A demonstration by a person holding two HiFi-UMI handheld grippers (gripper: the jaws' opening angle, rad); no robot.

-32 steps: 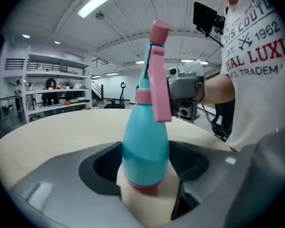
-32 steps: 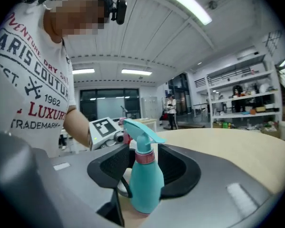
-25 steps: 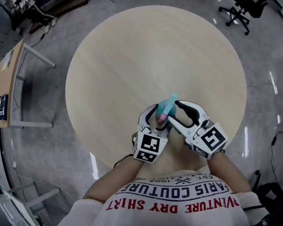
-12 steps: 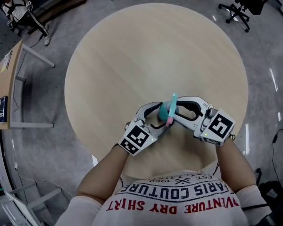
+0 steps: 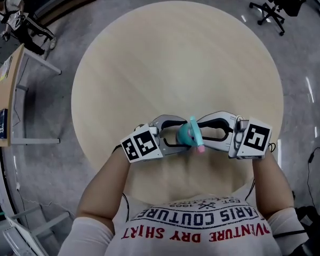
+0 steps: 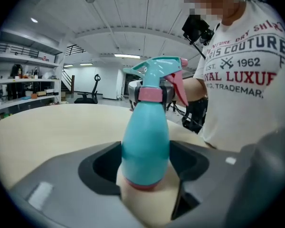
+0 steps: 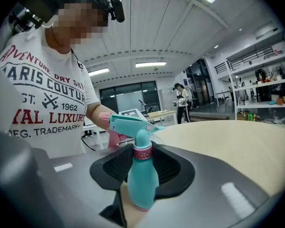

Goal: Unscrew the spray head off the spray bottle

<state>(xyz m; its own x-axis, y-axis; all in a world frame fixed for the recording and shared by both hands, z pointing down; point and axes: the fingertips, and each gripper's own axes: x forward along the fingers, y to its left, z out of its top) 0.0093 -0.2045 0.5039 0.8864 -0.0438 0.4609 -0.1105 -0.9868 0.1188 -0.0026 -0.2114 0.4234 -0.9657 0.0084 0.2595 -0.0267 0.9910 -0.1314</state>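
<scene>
Between the jaws of both hand-held grippers, over the near edge of the round worktop, we are holding the teal spray bottle. Its opaque wall is hiding whatever is in it. The left hand-held gripper is clamping the bottle's body, its jaws standing wide and pressing on both sides. The right hand-held gripper is facing it from the opposite side. Its jaws have just been closing, and they are now gripping the pink collar under the spray head, set narrower than the left's.
</scene>
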